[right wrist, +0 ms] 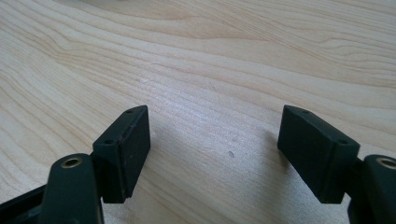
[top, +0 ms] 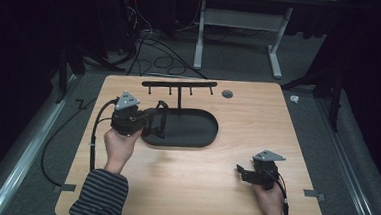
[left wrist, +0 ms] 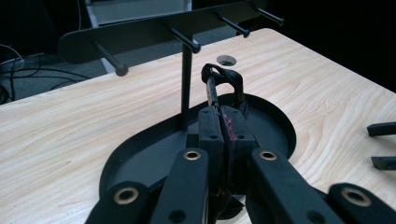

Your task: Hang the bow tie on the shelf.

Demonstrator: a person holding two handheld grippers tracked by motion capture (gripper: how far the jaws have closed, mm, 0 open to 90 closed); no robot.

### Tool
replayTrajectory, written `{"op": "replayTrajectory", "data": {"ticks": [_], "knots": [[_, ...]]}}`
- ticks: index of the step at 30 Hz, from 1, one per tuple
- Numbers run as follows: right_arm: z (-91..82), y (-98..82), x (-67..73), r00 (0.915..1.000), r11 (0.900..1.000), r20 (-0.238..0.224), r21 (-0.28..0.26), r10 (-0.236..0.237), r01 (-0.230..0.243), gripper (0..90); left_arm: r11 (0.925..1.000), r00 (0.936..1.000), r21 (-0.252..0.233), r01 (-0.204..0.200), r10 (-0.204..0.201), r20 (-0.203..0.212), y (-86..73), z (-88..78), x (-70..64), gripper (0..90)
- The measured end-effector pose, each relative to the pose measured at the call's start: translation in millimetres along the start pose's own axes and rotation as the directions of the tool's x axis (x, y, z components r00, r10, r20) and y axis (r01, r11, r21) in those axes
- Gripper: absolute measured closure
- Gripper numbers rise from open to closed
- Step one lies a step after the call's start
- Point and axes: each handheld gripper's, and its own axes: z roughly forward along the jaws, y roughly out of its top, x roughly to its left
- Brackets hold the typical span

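A black rack stands on a black oval tray (top: 199, 135) (left wrist: 280, 128) at the middle back of the wooden table. Its thin post (left wrist: 187, 86) carries a crossbar (top: 180, 84) (left wrist: 149, 32) with several pegs. My left gripper (top: 150, 116) (left wrist: 223, 126) hovers over the tray's left end, shut on a thin black looped strap (top: 161, 120) (left wrist: 225, 77). The strap's loop rises past the jaws, just right of the post and below the pegs. My right gripper (top: 242, 171) (right wrist: 215, 149) rests low over bare table at the front right, open, with nothing between its pads.
A round cable hole (top: 227, 94) (left wrist: 227, 60) lies in the tabletop behind the tray. Cables (top: 152, 50) and white desk legs (top: 200, 33) are on the floor beyond the far edge. The right gripper's jaws show in the left gripper view at the right edge.
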Motion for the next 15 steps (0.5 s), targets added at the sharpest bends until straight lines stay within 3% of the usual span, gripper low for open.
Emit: {"op": "replayTrajectory", "data": {"ticks": [15], "knots": [[0.0, 0.0, -0.1, 1.0, 1.0, 0.0, 0.0, 0.0, 0.0, 26.7, 0.9998, 0.9985, -0.011, 0.013, -0.014, -0.053, 16.2, 5.3, 15.8, 87.9]]}}
